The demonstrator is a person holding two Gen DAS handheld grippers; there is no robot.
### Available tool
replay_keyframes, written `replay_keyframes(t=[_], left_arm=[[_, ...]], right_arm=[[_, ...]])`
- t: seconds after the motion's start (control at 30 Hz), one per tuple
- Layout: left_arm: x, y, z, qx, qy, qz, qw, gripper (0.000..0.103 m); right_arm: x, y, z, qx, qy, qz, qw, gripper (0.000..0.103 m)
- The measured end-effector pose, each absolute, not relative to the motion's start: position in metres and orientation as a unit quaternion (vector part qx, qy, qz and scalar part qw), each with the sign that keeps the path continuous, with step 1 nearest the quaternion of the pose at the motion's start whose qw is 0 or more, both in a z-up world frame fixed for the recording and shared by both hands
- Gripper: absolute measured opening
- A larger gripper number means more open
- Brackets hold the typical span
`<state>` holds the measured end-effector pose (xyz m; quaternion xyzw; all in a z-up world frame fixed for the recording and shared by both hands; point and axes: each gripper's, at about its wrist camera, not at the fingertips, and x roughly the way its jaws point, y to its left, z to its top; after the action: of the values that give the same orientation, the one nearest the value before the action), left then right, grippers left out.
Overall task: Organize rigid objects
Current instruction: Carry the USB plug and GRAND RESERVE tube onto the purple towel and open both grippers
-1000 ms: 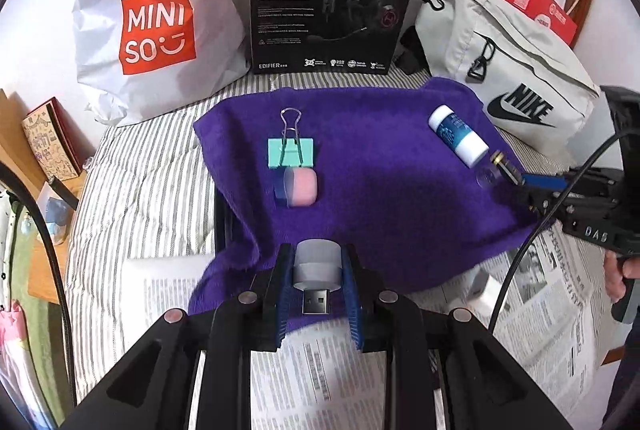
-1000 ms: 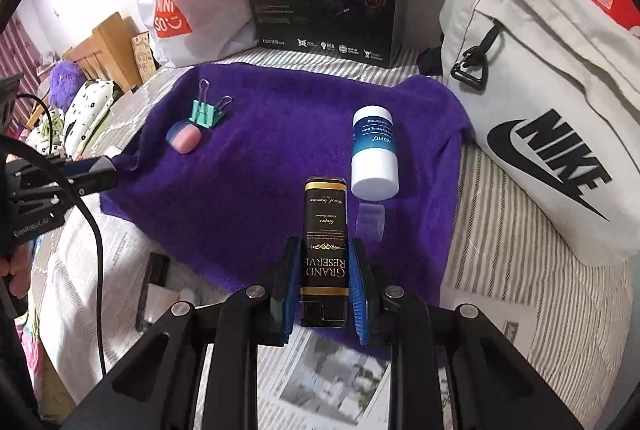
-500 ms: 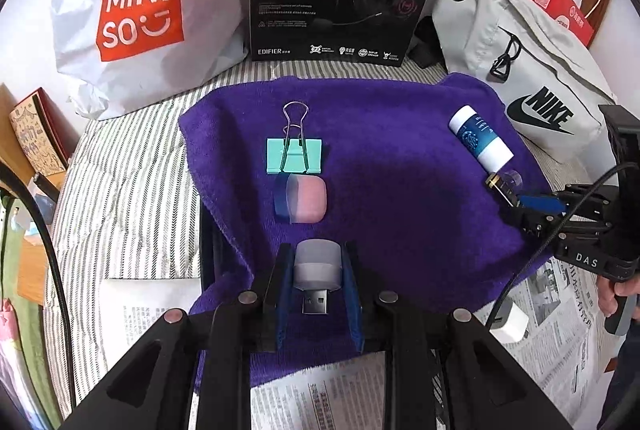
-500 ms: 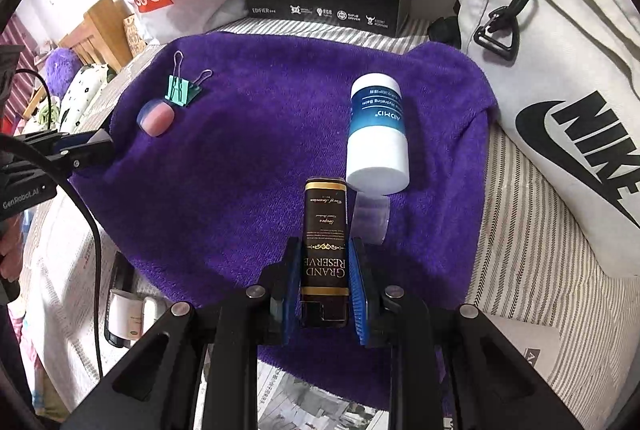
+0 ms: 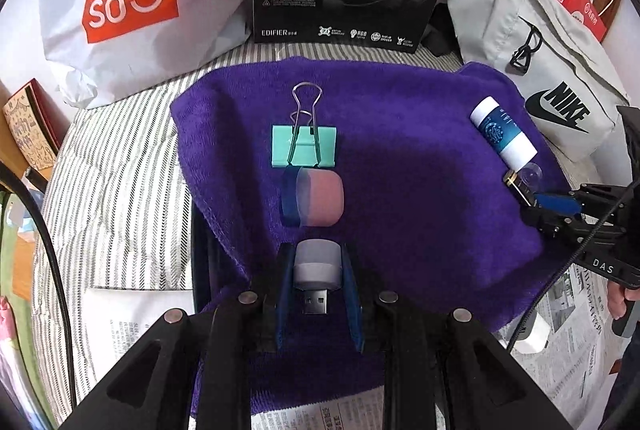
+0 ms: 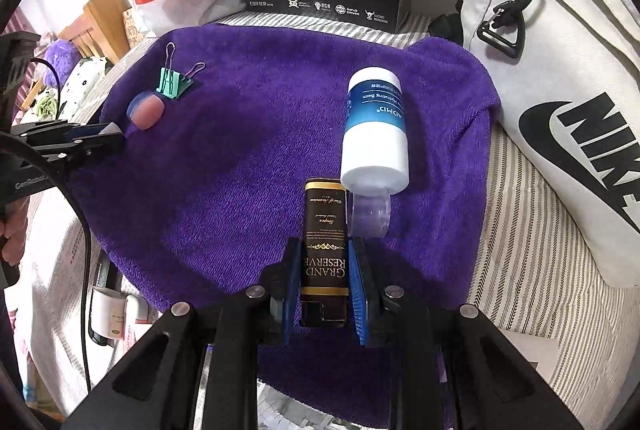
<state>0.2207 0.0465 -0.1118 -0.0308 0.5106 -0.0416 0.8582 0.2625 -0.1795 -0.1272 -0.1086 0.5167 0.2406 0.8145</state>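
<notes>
bed w/ striped sheet [image 5: 120,166], purple towel [image 5: 400,170] spread over it, newspaper along the near edge; shopping bag, black box & white bag crowd the far side. left hand-held gripper [image 5: 318,266] is clamped on a small usb light [image 5: 316,264], just above the towel, right behind the pink-blue cap [image 5: 316,200] & green binder clip [image 5: 304,146]. right hand-held gripper [image 6: 324,270] is clamped on a slim black box [image 6: 323,238], its tip beside the white-blue bottle [image 6: 376,134] lying flat, clear cap touching. both items look light, stiff; the light's frosted dome prob slick, so grip on flat sides is good. the bottle is round and may roll if bumped. open room: mid towel between the 2 groups is bare; the near edge drops to the newspaper, keep off it.
</notes>
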Motion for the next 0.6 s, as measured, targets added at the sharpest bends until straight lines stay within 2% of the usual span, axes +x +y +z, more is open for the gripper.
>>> replay_keyframes(t=[0.43,0.6], left_arm=[[0.226,0.039,-0.118,0.000,0.503,-0.030,0.864,0.023],[0.224,0.034,-0.119,0.011,0.503,-0.026,0.864,0.024]], right_arm=[[0.262,-0.184,-0.127,-0.103,0.513,0.245,0.816,0.024],[0.259,-0.183,-0.126,-0.095,0.513,0.258,0.813,0.036]])
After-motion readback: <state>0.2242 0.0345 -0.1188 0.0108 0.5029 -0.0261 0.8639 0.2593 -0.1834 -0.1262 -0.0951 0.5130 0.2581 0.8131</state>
